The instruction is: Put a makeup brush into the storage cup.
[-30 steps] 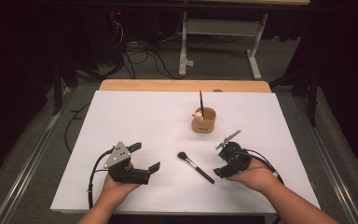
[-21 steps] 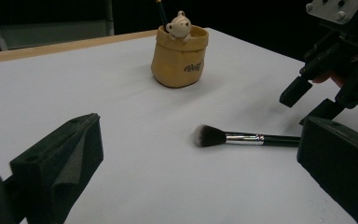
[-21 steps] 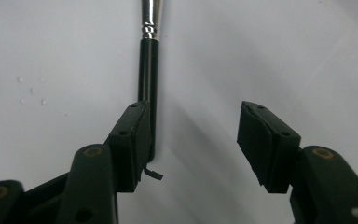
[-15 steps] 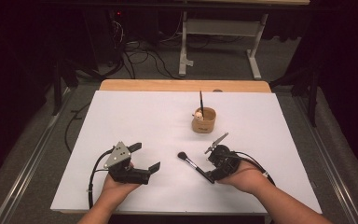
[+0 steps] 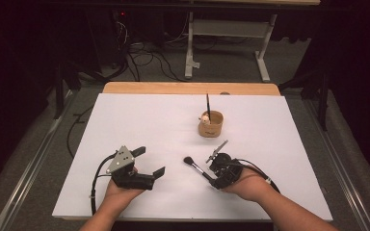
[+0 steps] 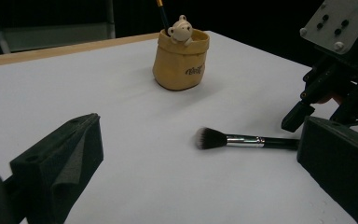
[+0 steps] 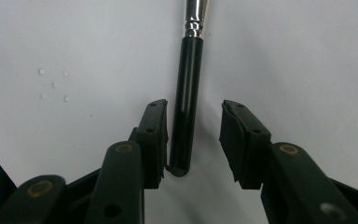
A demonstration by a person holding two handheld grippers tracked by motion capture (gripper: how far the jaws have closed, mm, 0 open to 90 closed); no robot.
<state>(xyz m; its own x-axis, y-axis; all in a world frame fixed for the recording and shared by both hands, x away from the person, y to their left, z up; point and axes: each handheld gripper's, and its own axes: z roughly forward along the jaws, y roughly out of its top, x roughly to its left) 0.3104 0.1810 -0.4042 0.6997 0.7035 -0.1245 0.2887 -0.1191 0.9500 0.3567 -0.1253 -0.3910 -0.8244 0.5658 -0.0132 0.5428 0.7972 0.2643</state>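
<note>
A black makeup brush [image 5: 195,166] with a silver ferrule lies flat on the white table, bristles toward the far left. My right gripper [image 5: 213,177] points down over the handle's near end. In the right gripper view the handle [image 7: 186,102] lies between the jaws of my right gripper [image 7: 193,135], which have just been closing. The left pad is against it and a gap remains at the right pad. My left gripper [image 5: 150,161] rests open and empty on the table, left of the brush [image 6: 242,140]. A tan pot [image 5: 210,127] with a small bear figure holds another brush [image 5: 208,102].
A white sheet [image 5: 139,120] covers the table, with a wooden strip [image 5: 173,88] along the far edge. Cables and a metal stand [image 5: 231,29] sit on the floor beyond. Tiny white specks [image 7: 53,85] lie beside the brush handle.
My right hand has slid left to the brush, and its jaws now straddle the handle's end and stand narrower. The left hand has not moved.
</note>
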